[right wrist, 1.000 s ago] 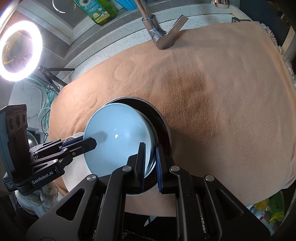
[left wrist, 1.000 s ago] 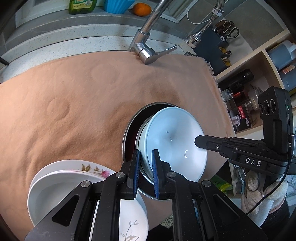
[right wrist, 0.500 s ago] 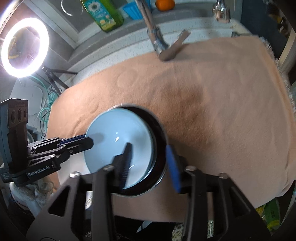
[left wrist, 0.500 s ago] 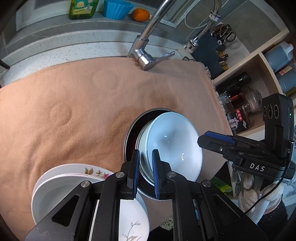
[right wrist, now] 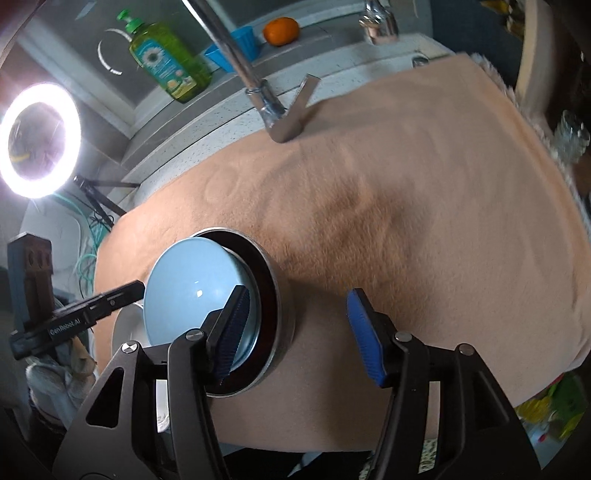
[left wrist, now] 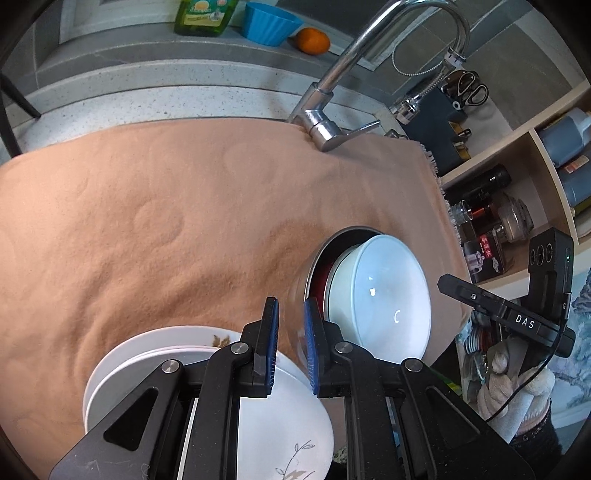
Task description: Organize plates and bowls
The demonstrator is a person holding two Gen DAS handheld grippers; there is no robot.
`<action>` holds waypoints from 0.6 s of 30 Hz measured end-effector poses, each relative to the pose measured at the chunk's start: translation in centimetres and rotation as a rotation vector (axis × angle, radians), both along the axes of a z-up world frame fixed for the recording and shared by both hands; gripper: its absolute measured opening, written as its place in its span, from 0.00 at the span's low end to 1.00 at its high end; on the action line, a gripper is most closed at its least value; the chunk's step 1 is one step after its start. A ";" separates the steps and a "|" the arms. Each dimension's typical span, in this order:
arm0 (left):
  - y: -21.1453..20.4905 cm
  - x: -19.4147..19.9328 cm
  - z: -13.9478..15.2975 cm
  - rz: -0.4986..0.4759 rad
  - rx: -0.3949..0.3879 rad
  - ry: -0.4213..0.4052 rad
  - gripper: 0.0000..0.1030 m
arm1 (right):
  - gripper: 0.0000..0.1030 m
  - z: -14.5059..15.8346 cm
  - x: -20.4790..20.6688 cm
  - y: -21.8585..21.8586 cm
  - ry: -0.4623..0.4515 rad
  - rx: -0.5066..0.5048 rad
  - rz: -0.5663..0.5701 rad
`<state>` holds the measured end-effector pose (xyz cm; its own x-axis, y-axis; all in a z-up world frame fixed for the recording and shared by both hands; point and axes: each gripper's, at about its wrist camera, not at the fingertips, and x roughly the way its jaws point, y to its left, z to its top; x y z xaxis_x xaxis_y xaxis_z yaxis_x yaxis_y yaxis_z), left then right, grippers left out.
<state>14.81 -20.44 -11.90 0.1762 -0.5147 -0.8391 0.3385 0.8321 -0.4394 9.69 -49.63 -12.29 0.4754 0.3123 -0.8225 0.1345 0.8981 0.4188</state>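
Colours and patterns over the covered counter

A tan cloth pressed with faint rings is covering the counter; at four o'clock a pale blue bowl is sitting in a steel-rimmed, dark red-lined bowl. At seven o'clock white plates are showing brown leaf sprigs. Both black tools are wearing blue pads. At twelve o'clock an orange fruit, a blue cup and a green bottle are standing.

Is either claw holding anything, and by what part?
Nothing seems held. The right gripper has just been opening, astride the metal bowl rim without pressing; the left gripper is shut beside it.
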 end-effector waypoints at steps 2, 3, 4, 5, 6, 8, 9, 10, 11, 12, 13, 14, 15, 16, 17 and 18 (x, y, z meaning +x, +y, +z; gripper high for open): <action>-0.1 -0.1 -0.2 -0.003 -0.004 0.007 0.12 | 0.56 -0.3 -0.1 0.1 0.003 0.004 0.002; -0.2 -0.1 -0.4 -0.006 -0.007 0.011 0.12 | 0.56 -0.5 -0.2 0.3 0.003 0.005 0.005; -0.2 -0.2 -0.5 -0.006 -0.010 0.015 0.12 | 0.56 -0.7 -0.2 0.4 0.004 0.012 0.006; -0.3 -0.2 -0.6 -0.007 -0.015 0.021 0.12 | 0.54 -0.7 -0.2 0.5 0.003 0.017 0.007; -0.4 -0.2 -0.7 -0.008 -0.018 0.025 0.12 | 0.53 -0.8 -0.2 0.5 0.001 0.025 0.008; -0.5 -0.3 -0.9 -0.013 -0.017 0.026 0.12 | 0.50 -0.9 -0.1 0.7 0.001 0.037 0.012; -0.5 -0.3 -0.9 -0.013 -0.018 0.026 0.12 | 0.49 -1.0 -0.1 0.7 0.002 0.044 0.014; -0.5 -0.3 -0.9 -0.013 -0.021 0.028 0.12 | 0.48 -1.0 -0.1 0.7 0.003 0.052 0.013; -0.5 -0.2 -0.9 -0.013 -0.028 0.031 0.12 | 0.46 -1.0 -0.1 0.6 0.003 0.061 0.012; -0.5 -0.2 -0.9 -0.016 -0.029 0.029 0.12 | 0.44 -1.1 -0.1 0.6 0.003 0.069 0.010; -0.5 -0.3 -1.0 -0.016 -0.029 0.029 0.12 | 0.41 -1.1 0.0 0.5 0.005 0.082 0.008; -0.6 -0.3 -1.0 -0.017 -0.032 0.030 0.12 | 0.38 -1.2 0.0 0.4 0.007 0.094 0.004; -0.6 -0.3 -1.0 -0.016 -0.032 0.031 0.12 | 0.37 -1.3 -0.1 0.2 0.011 0.104 -0.003; -0.5 -0.3 -1.1 -0.012 -0.037 0.034 0.12 | 0.34 -1.3 -0.1 0.1 0.013 0.113 -0.012; -0.5 -0.2 -1.1 -0.011 -0.040 0.036 0.12 | 0.32 -1.4 -0.2 -0.2 0.014 0.124 -0.020; -0.4 -0.2 -1.1 -0.010 -0.041 0.036 0.12 | 0.32 -1.5 -0.2 -0.4 0.016 0.132 -0.026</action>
